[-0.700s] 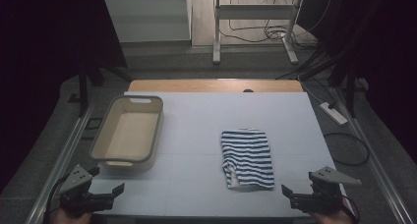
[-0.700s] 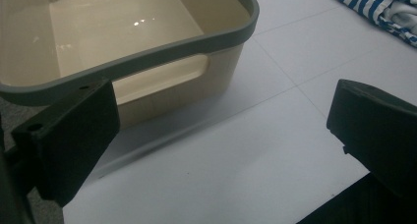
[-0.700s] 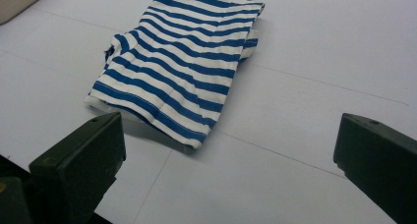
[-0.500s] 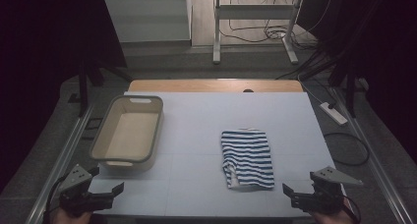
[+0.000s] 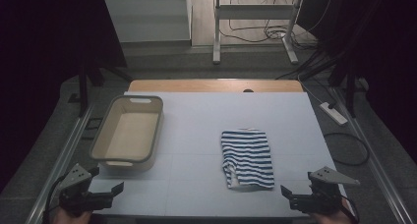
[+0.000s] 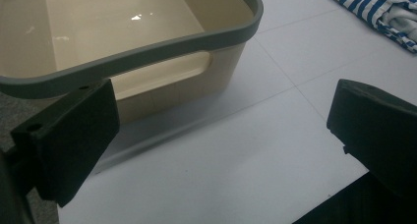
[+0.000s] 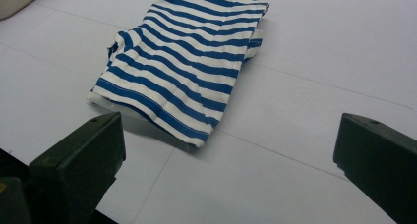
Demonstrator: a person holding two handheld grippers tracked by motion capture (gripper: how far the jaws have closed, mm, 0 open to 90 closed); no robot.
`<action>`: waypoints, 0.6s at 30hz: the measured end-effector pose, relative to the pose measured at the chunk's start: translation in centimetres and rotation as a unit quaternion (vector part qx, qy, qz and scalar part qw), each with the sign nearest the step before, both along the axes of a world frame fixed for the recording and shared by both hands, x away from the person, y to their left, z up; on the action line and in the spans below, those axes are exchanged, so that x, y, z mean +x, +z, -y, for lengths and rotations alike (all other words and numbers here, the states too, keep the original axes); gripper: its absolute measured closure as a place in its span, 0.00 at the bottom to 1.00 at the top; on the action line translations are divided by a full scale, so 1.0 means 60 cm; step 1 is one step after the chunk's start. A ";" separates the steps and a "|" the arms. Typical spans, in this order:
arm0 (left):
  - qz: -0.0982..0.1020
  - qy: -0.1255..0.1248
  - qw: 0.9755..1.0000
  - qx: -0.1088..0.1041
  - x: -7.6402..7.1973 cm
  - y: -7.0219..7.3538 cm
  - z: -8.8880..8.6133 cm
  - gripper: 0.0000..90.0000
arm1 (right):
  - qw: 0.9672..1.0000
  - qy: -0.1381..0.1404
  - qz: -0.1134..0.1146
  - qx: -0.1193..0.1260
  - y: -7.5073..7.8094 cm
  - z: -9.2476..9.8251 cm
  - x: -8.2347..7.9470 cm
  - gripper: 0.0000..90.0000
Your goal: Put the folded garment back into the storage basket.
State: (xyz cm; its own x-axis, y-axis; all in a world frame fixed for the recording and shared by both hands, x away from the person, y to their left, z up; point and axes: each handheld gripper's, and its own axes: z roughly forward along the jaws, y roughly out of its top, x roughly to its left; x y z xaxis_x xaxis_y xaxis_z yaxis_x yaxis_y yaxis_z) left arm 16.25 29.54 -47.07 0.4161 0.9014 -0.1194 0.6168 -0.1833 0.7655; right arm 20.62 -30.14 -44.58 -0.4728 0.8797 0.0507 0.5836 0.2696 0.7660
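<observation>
Blue and white stripes mark the folded cloth (image 5: 247,157), which lies flat on the white desk (image 5: 196,121), right of the middle and toward the near edge. Against the pictures from a moment earlier, almost nothing has changed: the cloth and the beige tub (image 5: 129,134) sit where they did, and both grippers have shifted only slightly at the near edge. That suggests the work is at its very beginning, with the cloth not yet touched.

The right gripper (image 5: 295,200) hovers at the near right corner of the desk, its fingers spread wide and empty. In the right gripper view the cloth (image 7: 184,67) lies ahead of the fingers (image 7: 78,160) and somewhat toward the left one, well apart from both, with its near folded corner pointing back at the gripper and bare desk between.

The left gripper (image 5: 110,194) hangs at the near left corner, its fingers likewise wide open and holding nothing. In the left gripper view the tub (image 6: 147,52) stands just ahead, near the left finger (image 6: 74,135), empty inside, and a striped edge of the cloth (image 6: 378,8) shows far off at the upper right.

My reading is that the right gripper is better placed to reach the cloth first, and the tub is the likely place for it.
</observation>
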 end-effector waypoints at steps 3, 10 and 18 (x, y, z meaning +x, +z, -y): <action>-0.006 -0.004 1.000 0.004 0.003 0.000 0.002 0.00 | 1.000 0.005 -0.002 -0.001 0.000 0.000 0.000 0.00; -0.025 -0.006 1.000 0.007 0.007 0.000 0.005 0.00 | 1.000 0.012 -0.006 -0.001 -0.001 -0.001 0.002 0.00; -0.022 -0.007 1.000 0.006 0.014 0.005 0.008 0.00 | 1.000 0.015 0.000 -0.002 0.009 -0.008 0.006 0.00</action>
State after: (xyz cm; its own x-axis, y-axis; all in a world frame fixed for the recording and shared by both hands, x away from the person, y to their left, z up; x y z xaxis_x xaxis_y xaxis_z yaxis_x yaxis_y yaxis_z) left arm 17.09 29.07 -46.75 0.4233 0.8972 -0.1263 0.6467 -0.2015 0.7357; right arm 20.98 -29.64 -44.06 -0.4987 0.8655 0.0471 0.5749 0.2896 0.7652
